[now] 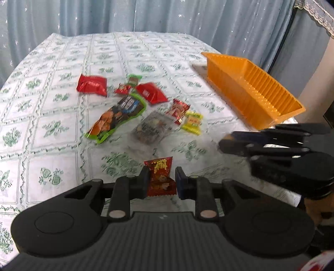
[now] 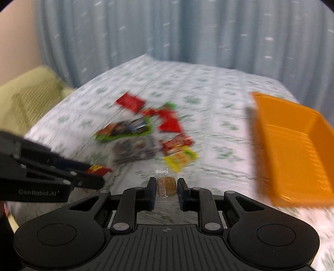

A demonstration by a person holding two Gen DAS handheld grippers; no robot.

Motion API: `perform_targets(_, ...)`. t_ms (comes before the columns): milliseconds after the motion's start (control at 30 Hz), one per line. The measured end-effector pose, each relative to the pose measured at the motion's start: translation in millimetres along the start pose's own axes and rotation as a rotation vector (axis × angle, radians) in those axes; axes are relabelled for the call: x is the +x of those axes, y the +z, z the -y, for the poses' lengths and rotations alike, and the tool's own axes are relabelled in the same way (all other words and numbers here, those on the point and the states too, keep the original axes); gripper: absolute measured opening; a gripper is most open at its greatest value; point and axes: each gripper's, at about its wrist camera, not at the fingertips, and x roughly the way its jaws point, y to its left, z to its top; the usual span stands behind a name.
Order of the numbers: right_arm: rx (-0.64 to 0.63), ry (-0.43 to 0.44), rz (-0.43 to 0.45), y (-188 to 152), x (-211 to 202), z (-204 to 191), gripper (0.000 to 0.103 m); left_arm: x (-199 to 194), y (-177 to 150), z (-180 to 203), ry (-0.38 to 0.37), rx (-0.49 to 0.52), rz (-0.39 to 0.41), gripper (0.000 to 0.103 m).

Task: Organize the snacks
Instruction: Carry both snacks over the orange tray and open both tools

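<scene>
Over a table spread with a green-and-white floral cloth point(image 1: 62, 129), we hold two black grippers side by side. Between the fingers of our left gripper point(image 1: 160, 181) sits a small red snack packet with gold lettering point(image 1: 161, 177); the fingers stand partly apart with the packet filling the gap, though we cannot tell whether they truly pinch it. Our right gripper point(image 2: 166, 187) frames a small clear-wrapped brown snack point(image 2: 166, 186) in the same way, its fingers narrowly apart at either side of the wrapper; contact is unclear in the blur.

Farther back on the cloth lies the rest of the pile. A long green-edged packet point(image 1: 117, 118) rests at a slant, just beside a clear bag of dark pieces point(image 1: 151, 129). A yellow packet point(image 1: 192, 123) touches a small red-and-white packet point(image 1: 179, 110). Behind them sit a puffy red pouch point(image 1: 91, 85), a flat red pouch point(image 1: 151, 92), and two tiny packets, one red point(image 1: 123, 89) and one green point(image 1: 133, 80).

An orange ribbed bin point(image 1: 250, 89) stands to the right of the pile, apart from it, near the table's edge. A pale blue curtain point(image 1: 167, 16) hangs behind. From the right wrist view, everything but the gripper is smeared.
</scene>
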Motion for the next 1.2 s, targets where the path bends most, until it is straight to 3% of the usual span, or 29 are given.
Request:
perform_targets(300, 0.204, -0.193, 0.106, 22.7, -69.2, 57.3, 0.022, -9.8, 53.5, 60.2, -0.084, 0.063, 0.092, 0.023)
perform_targets(467, 0.287, -0.297, 0.134, 31.1, -85.7, 102.3, 0.022, 3.2, 94.0, 100.3, -0.173, 0.094, 0.134, 0.023)
perform_targets(633, 0.342, -0.368, 0.134, 37.7, -89.4, 140.2, 0.022, 22.3, 119.5, 132.7, -0.206, 0.129, 0.140, 0.023)
perform_targets(833, 0.405, -0.400, 0.130, 38.9, -87.4, 170.7, 0.022, 45.9, 135.3, 157.2, -0.214, 0.154, 0.136, 0.023)
perform_targets(1200, 0.460, -0.393, 0.108, 35.6, -73.7, 194.0, 0.022, 79.9, 145.0, 165.6, -0.224, 0.175, 0.104, 0.023)
